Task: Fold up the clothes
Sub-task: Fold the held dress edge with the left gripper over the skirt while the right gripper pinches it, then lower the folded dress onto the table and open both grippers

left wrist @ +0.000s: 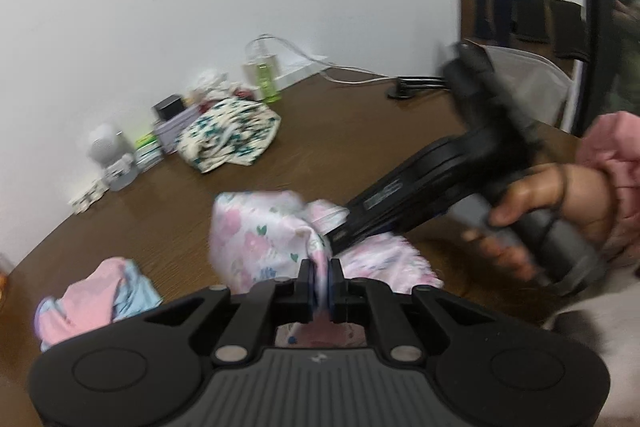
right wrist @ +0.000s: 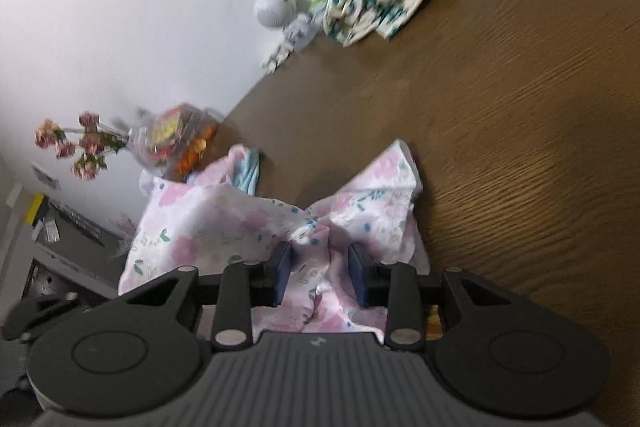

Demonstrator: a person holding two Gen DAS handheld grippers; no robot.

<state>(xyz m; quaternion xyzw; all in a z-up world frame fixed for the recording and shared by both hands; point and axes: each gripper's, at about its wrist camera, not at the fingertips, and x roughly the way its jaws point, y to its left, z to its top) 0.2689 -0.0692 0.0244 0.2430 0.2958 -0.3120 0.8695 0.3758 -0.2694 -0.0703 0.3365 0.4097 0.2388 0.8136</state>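
**Soft floral garment, pinched at two points over the table**

Because the pink floral garment [left wrist: 260, 239] is thin, light cloth, you should expect it to sag and bunch wherever you are not holding it; nothing about it looks stiff, heavy or fragile, and its surface seems smooth enough that a shallow bite might slip. Your left gripper [left wrist: 321, 277] is clamped tight on a narrow fold of it, with only a sliver of cloth showing between the pads. Your right gripper [right wrist: 319, 269] has its jaws partly apart with a thicker gather of the same fabric filling the gap; both pads appear to press on that bundle, so I judge it gripped, though blur keeps me from being sure. From the left wrist view, your right hand [left wrist: 560, 203] brings that tool in from the side, its tip buried in the cloth just beyond the left pinch.

For a clean fold, take an edge or a corner rather than a wad from the middle, and bite deep enough to hold.

The garment is white to pale pink, printed with pink blooms and small green and blue leaves. It lies crumpled on the brown wooden table [right wrist: 520, 147], partly lifted. Another pink and blue cloth [left wrist: 96, 299] sits just beside it, and a cream garment with teal print [left wrist: 228, 135] lies well apart near the wall.
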